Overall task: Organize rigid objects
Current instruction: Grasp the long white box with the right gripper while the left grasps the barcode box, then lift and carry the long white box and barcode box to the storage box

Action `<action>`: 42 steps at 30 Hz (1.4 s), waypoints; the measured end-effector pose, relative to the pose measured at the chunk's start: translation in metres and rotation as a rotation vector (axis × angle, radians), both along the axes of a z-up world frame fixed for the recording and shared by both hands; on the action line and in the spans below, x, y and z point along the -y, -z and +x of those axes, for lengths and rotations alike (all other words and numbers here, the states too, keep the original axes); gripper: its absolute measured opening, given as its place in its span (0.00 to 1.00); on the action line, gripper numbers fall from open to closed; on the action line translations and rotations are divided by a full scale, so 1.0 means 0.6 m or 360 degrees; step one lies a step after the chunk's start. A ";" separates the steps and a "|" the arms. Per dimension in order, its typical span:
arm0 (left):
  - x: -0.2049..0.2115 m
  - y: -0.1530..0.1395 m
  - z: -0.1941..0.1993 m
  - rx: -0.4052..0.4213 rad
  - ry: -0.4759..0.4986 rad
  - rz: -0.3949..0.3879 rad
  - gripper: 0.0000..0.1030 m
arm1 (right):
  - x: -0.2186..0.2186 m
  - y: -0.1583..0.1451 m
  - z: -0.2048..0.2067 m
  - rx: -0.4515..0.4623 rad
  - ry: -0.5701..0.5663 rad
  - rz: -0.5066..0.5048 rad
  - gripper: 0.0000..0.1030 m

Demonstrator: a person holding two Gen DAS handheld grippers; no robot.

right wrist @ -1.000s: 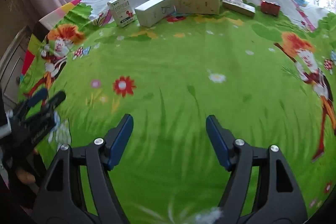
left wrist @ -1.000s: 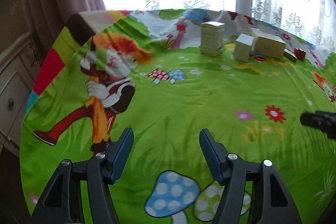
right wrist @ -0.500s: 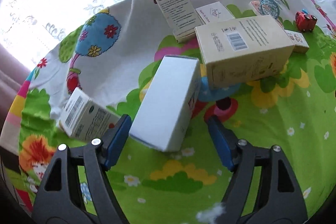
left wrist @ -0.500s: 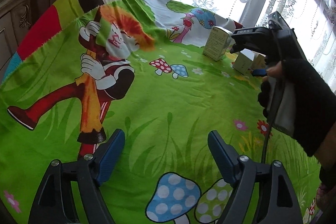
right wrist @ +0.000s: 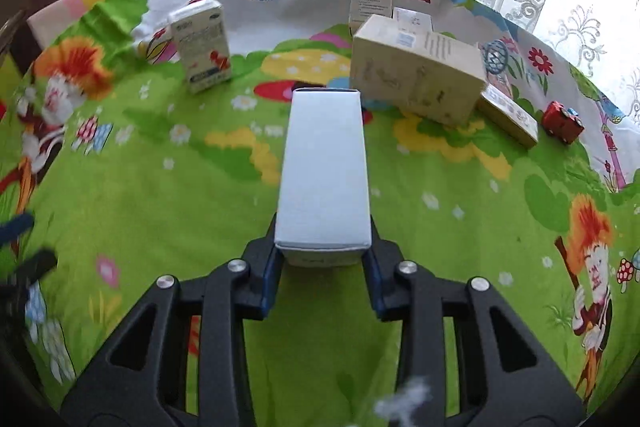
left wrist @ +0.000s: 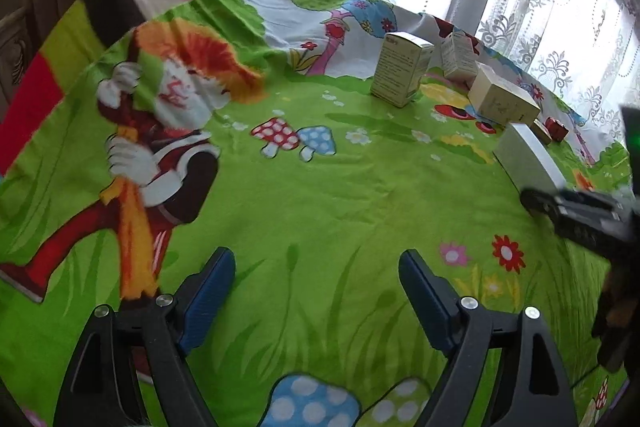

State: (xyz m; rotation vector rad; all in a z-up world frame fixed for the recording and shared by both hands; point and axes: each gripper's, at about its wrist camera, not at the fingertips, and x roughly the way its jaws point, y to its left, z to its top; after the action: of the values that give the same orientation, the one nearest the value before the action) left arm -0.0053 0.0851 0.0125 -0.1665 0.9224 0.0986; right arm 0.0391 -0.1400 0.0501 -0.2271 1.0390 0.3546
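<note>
**Operator:** Two tools are in view. What does each one have?

**Guide:** Your right tool [right wrist: 323, 261] is closing on the near end of the white box [right wrist: 324, 171], with the blue pads against its two long sides. The box projects forward over the green cloth [right wrist: 160, 195] on the counter. I cannot tell whether its far end is touching the cloth. Your left tool [left wrist: 316, 291] is released, its jaws are opening, and nothing is between them.

**Operator:** What could go wrong?

**Guide:** You hold the box by one end only. Its unsupported length could tilt it in the pads or pull it loose. Closing harder may dent the card walls. If you swing it sideways, it could strike the large beige box [right wrist: 416, 75] just beyond it, or the upright carton [right wrist: 204, 47] to the left.

**Operator:** Are there any containers?

**Guide:** No tray or bin is visible. Every box is shut, so I cannot tell what is inside.
</note>
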 end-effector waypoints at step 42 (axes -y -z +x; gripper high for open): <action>0.024 -0.027 -0.108 0.0191 0.0138 0.0129 0.39 | 0.018 -0.006 -0.155 0.0039 0.0047 0.0235 0.38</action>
State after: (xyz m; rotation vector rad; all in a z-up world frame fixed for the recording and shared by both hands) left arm -0.0700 0.0710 0.0286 -0.0566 0.8037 0.0454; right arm -0.0541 -0.1505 0.0536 -0.0834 0.9866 0.3992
